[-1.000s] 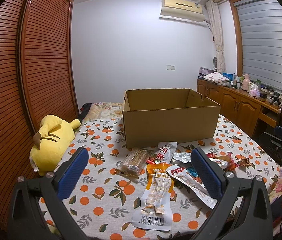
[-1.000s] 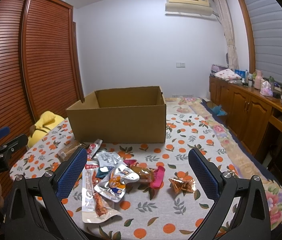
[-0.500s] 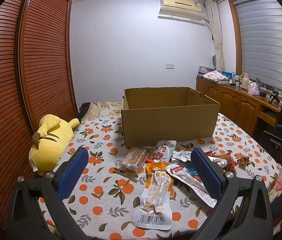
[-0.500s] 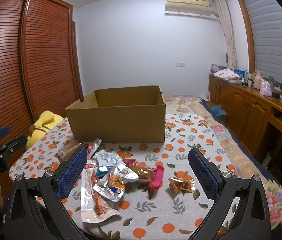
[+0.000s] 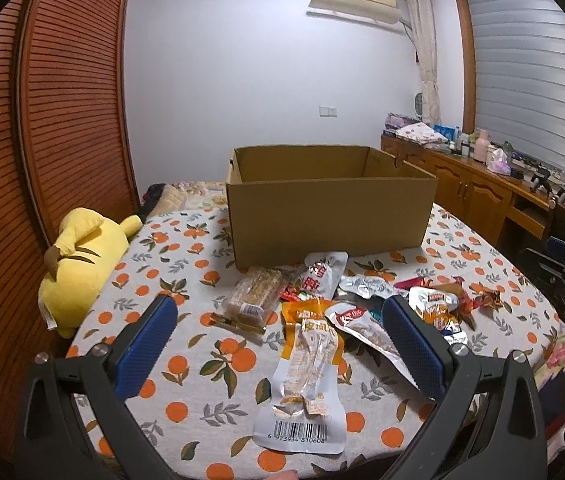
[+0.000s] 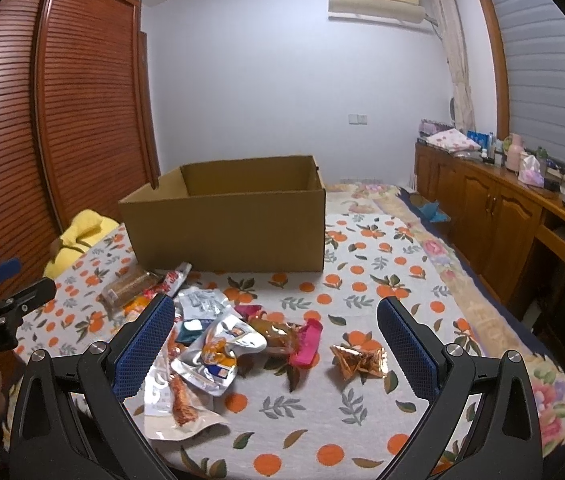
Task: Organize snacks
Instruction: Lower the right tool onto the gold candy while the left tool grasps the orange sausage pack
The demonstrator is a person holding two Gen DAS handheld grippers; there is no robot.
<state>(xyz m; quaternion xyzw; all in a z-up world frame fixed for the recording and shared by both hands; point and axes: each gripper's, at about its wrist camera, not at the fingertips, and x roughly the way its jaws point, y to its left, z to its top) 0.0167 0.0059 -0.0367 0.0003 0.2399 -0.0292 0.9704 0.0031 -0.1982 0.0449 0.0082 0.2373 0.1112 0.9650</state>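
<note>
An open cardboard box point(image 5: 330, 216) point(image 6: 234, 232) stands on the orange-print tablecloth, its inside empty as far as I see. Several snack packets lie in front of it: an orange-and-clear pouch with a barcode point(image 5: 308, 376), a cracker pack point(image 5: 254, 296), a white pouch point(image 5: 324, 274), silver foil packs point(image 6: 218, 344), a pink wrapper point(image 6: 306, 344) and a gold wrapper point(image 6: 358, 360). My left gripper point(image 5: 282, 344) is open and empty above the barcode pouch. My right gripper point(image 6: 276, 346) is open and empty above the foil packs.
A yellow plush toy point(image 5: 82, 264) lies at the table's left edge beside the louvred wardrobe point(image 5: 42, 120). A wooden sideboard point(image 6: 494, 216) with bottles runs along the right wall. The table's near edge is just below both grippers.
Both views have shifted very slightly; the box and packets have not moved. Both grippers stay open.
</note>
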